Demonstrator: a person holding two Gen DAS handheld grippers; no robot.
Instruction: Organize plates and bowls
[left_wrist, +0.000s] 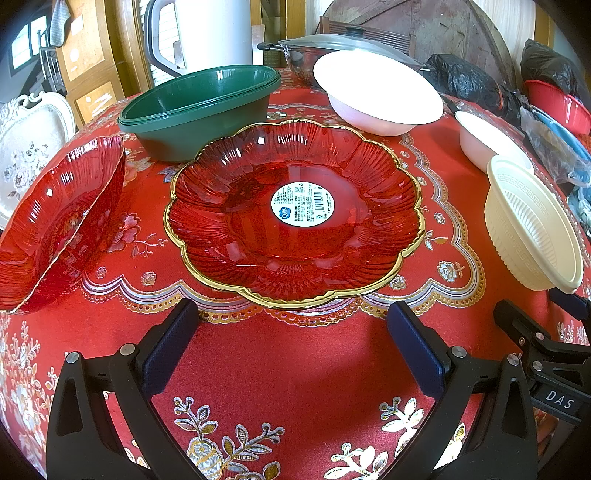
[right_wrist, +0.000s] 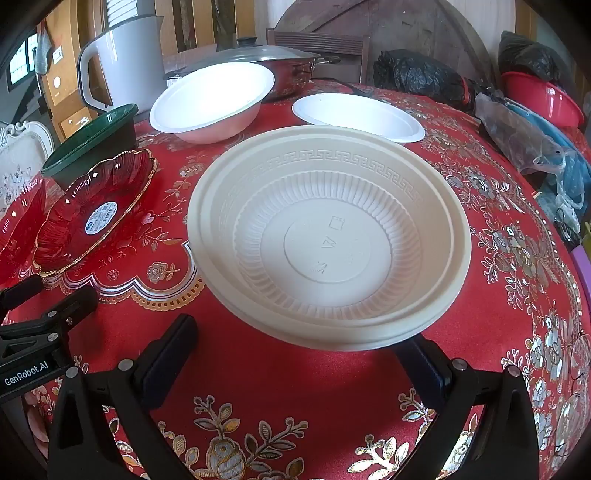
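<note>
Red glass plate (left_wrist: 295, 210) sits just past your left gripper (left_wrist: 291, 350), whose fingers are wide and empty like the right gripper (right_wrist: 295, 365), so a hard pinch could crack it.

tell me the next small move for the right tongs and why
Probably ease the right tongs forward and down onto the near rim of the cream bowl. They stand open and empty just short of it, the bowl sits alone on the cloth, and nothing blocks the way.
</note>
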